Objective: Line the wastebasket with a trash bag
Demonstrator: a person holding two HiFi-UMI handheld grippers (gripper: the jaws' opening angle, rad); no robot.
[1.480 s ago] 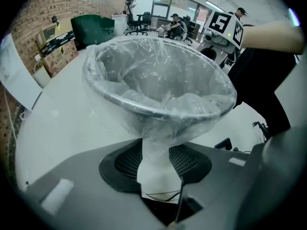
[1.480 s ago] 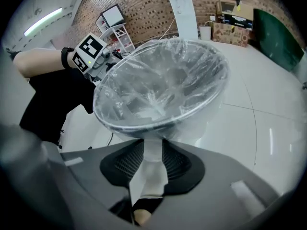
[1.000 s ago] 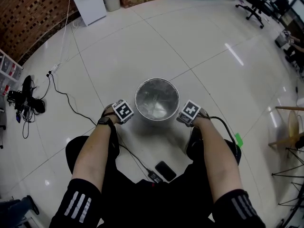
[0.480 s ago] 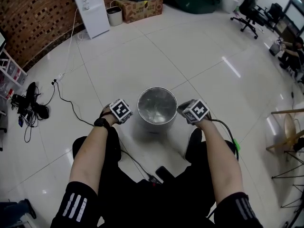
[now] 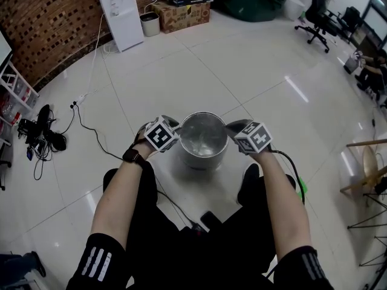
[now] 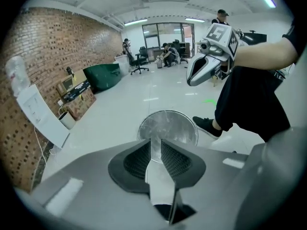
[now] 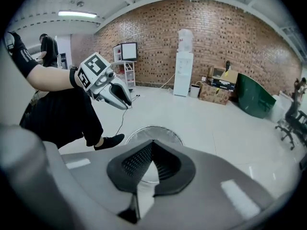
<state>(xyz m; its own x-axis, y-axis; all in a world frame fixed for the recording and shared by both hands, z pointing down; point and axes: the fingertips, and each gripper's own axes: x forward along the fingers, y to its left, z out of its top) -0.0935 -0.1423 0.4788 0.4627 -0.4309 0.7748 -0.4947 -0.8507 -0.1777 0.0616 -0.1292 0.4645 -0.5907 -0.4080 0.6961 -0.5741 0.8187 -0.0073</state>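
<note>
The round metal wastebasket stands on the white tile floor, right in front of my knees. Its inside looks shiny and crinkled, as if a thin clear bag lines it. My left gripper hovers above the rim's left side. Its jaws are closing, a narrow gap remains, and nothing is between them. My right gripper hangs above the rim's right side, shut and empty. Both gripper views look down on the wastebasket. Each shows the other gripper raised beyond it.
A black phone and a cable lie on the floor by my legs, and a black shoe sits right of the basket. A white dispenser and cardboard boxes stand by the brick wall. Wooden legs stand at right.
Both grippers have risen from beside the basket's rim to above it, one on each side. The jaws of both have narrowed, and the right pair has come together.
</note>
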